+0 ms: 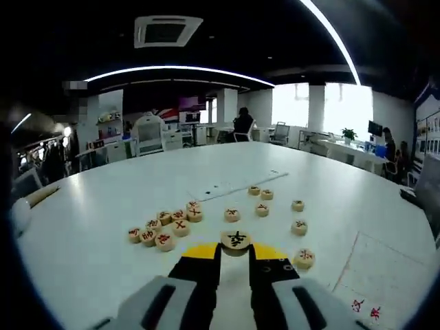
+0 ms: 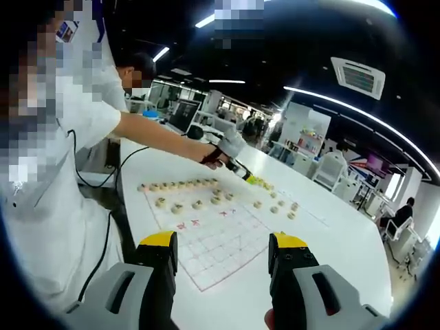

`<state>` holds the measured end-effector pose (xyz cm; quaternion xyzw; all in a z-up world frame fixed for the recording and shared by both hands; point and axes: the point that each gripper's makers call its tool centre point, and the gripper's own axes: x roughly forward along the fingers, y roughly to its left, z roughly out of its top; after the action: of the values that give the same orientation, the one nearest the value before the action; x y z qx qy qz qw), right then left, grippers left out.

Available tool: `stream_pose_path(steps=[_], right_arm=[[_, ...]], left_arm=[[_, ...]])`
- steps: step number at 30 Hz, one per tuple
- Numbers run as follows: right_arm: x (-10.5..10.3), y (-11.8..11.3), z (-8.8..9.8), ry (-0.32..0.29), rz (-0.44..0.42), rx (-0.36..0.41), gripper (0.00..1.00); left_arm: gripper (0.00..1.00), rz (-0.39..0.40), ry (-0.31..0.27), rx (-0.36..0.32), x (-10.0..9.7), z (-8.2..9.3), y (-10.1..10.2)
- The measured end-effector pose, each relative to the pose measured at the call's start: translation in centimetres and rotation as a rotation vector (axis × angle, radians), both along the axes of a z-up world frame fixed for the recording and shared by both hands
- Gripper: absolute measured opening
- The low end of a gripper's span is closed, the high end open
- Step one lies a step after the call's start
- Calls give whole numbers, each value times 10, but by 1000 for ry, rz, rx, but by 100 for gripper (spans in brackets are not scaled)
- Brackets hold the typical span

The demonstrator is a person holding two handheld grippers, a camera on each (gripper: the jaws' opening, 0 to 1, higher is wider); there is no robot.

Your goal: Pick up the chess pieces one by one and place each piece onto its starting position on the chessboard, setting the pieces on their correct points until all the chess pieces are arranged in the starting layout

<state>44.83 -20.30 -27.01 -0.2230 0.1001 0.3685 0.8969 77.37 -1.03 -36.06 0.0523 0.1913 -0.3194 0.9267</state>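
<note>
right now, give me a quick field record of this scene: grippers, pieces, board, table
left gripper: shut on a chess piece, a round wooden disc with a dark character
right gripper: open, nothing between the jaws, held above the chessboard
chessboard: white sheet with a red grid on the white table
placed pieces: a row along the board's far edge, a few more just inside it
loose pieces: a cluster and some scattered discs on the table
person: arm stretched out over the table

Left gripper view sits low and close over the surface [image 1: 103,206], facing across loose pieces [image 1: 163,227] toward the office. Right gripper view looks from higher and farther back, down over the chessboard [image 2: 220,251]. Both share the white surface and scattered pieces.
</note>
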Motion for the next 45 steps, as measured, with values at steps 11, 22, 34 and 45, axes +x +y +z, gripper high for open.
stream_pose_path(steps=[11,22,34,45], right_arm=[[0,-5,3,-4,-12,1,54],[-1,-4,4,-7,-12,1,54],[-5,3,6,-17,-1,-2,54],[-5,3,5,-17,1,-1,54]], left_arm=[[19,-209,17,-103,-111,16,-18],[19,-436,64,-18,-224,-1,-28],[19,-568,98,57,-315,-23,-15],[19,-560,118,101,-321,-36,-8]])
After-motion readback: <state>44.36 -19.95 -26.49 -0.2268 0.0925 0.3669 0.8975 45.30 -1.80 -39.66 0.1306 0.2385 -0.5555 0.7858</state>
